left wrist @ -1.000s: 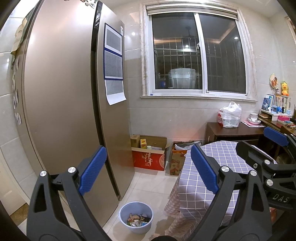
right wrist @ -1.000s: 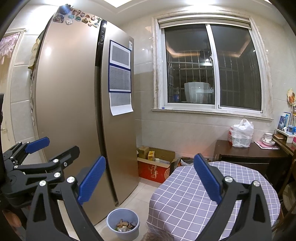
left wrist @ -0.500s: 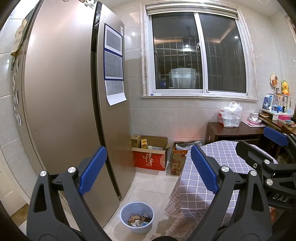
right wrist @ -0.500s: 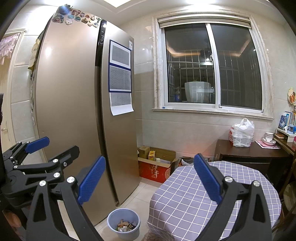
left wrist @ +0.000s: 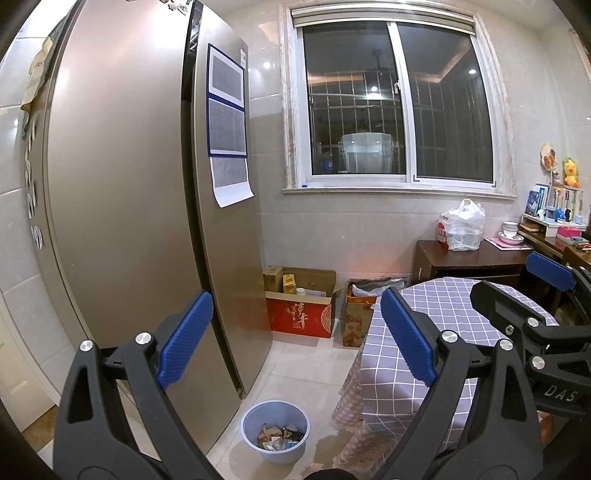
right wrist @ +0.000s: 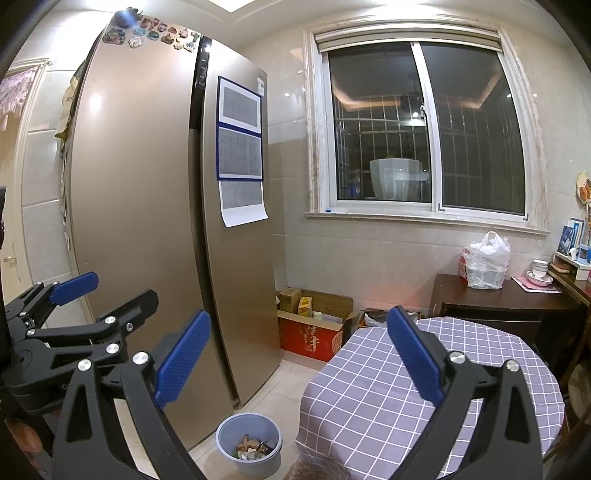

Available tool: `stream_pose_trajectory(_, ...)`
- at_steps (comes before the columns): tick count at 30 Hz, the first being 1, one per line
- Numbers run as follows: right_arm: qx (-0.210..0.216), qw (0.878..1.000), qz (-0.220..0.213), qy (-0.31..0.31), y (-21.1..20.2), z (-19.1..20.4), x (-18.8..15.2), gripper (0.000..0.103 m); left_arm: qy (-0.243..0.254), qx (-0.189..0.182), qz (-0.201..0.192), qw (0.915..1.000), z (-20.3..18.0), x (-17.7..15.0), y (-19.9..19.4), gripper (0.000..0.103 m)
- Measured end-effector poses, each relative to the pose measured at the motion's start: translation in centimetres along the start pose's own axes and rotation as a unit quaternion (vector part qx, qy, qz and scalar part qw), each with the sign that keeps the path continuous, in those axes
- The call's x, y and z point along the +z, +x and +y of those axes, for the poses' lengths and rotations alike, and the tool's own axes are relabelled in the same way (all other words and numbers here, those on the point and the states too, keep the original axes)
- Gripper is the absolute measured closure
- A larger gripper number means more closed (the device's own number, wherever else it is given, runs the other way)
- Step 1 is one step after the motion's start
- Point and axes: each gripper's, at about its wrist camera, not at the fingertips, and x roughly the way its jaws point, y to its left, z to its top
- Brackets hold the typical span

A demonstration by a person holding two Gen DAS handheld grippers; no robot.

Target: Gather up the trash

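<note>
Far left there's a tiled wall, then a big bronze two-door fridge (left wrist: 122,206) with magnets (right wrist: 155,35) across the top and printed sheets (left wrist: 227,122) stuck to its right-hand door. The left gripper (left wrist: 295,343) is held up in the air in front of the fridge, jaws spread wide apart, nothing between the blue pads (left wrist: 184,339). In the right wrist view it shows off at the left edge, also gaping.

On the floor, close to the fridge's lower corner, sits a pale blue bucket (left wrist: 275,432), and the trash (left wrist: 281,437) is inside it: a heap of small scraps and wrappers, too small to tell exactly what. The bucket stands between the fridge and the hanging edge of the tablecloth.

Behind that, against the wall under the window (left wrist: 395,107), is an open red cardboard box (left wrist: 301,314) with some packets in it, and a smaller brown box (left wrist: 360,317) just beside it.

Then the table with the purple checked cloth (right wrist: 369,387), whose top looks bare. The right gripper (right wrist: 299,356) hovers above its near edge, jaws wide apart too, holding nothing.

Further right is a dark wooden cabinet (right wrist: 502,299) with a white plastic bag (right wrist: 485,260) on top, then bowls (right wrist: 539,273) and books on a shelf
</note>
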Motion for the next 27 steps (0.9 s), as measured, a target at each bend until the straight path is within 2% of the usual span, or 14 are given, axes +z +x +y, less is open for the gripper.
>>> stream_pose_trajectory(27, 0.002, 1.000, 0.005, 0.003, 0.4, 0.0, -1.0, 0.008, 0.002, 0.000, 0.003, 1.0000, 1.1, -0.4, 0.5, 0.012)
